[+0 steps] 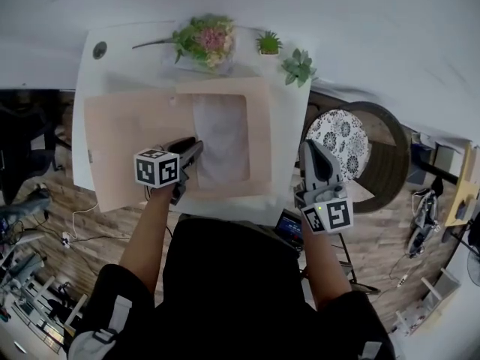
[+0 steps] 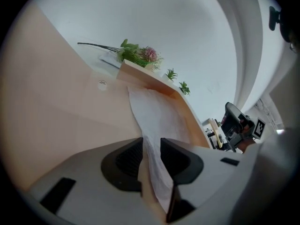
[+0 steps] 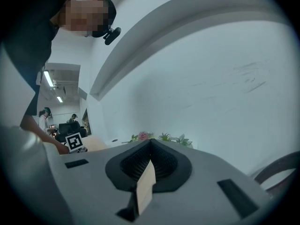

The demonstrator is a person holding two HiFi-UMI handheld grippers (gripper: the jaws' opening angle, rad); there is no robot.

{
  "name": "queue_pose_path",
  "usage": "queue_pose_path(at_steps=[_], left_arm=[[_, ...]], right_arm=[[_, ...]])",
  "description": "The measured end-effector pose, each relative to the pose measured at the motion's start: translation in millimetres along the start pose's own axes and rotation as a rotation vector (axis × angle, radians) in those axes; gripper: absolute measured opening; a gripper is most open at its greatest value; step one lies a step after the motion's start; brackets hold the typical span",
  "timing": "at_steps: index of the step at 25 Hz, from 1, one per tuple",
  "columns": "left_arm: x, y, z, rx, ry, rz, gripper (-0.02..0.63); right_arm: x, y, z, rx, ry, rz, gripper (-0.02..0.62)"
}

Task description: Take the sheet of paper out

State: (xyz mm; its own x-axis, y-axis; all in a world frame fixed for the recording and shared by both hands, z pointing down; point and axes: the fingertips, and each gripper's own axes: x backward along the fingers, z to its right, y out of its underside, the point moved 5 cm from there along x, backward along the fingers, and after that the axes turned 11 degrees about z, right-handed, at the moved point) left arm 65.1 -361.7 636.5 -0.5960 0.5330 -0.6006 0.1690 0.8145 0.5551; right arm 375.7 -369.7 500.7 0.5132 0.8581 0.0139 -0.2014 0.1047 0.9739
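My L gripper jaws stand apart w/ the sheet of paper between them; sheet lies in pink folder on white table; R gripper jaws pinched together

Wall: plain white, 12 o'clock | Counter: white, centre; flower arrangement and two small potted plants along far edge | Floor: wood planks, 9 and 3 o'clock; cables at 8 | Chair: round, dark, floral cushion, 3 o'clock | Light: ceiling strip lamps, far room
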Motion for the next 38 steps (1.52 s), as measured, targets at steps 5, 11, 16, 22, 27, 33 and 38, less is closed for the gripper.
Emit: queue_pose_path(at_steps=[5, 11, 16, 22, 27, 33, 38], left_arm=[[-2.9, -0.4, -3.0, 0.011, -0.036, -0.02, 0.112], [-4.0, -0.8, -2.3, 0.037, -0.014, -0.025, 0.107], [-7.3, 3.2, -2.6, 0.06, -0.017, -0.042, 0.096], [-8.9, 2.9, -10.0, 0.055, -0.059, -0.06, 0.011], [-2.4, 0.9, -11.1, 0.084, -0.047, -0.041, 0.006], [32.5, -11.9, -21.6, 0.103, -0.049, 0.011, 0.005], [80.7, -28.7, -33.8, 0.098, -0.049, 0.077, 0.005]], right_arm=[[-0.2, 14.2, 9.0, -0.022, -0.003, -0.026, 0.011], [-0.2, 21.8, 12.4, -0.045, 0.009, -0.025, 0.011], [1.4, 25.2, 14.2, -0.059, 0.025, -0.026, 0.011], [2.5, 30.2, 14.3, -0.072, 0.038, -0.03, 0.011], [-0.4, 26.6, 10.5, -0.063, 0.034, -0.028, 0.011], [-0.5, 21.4, 8.3, -0.048, 0.036, -0.021, 0.011], [-7.2, 17.9, -13.9, -0.037, 0.016, -0.005, 0.011]])
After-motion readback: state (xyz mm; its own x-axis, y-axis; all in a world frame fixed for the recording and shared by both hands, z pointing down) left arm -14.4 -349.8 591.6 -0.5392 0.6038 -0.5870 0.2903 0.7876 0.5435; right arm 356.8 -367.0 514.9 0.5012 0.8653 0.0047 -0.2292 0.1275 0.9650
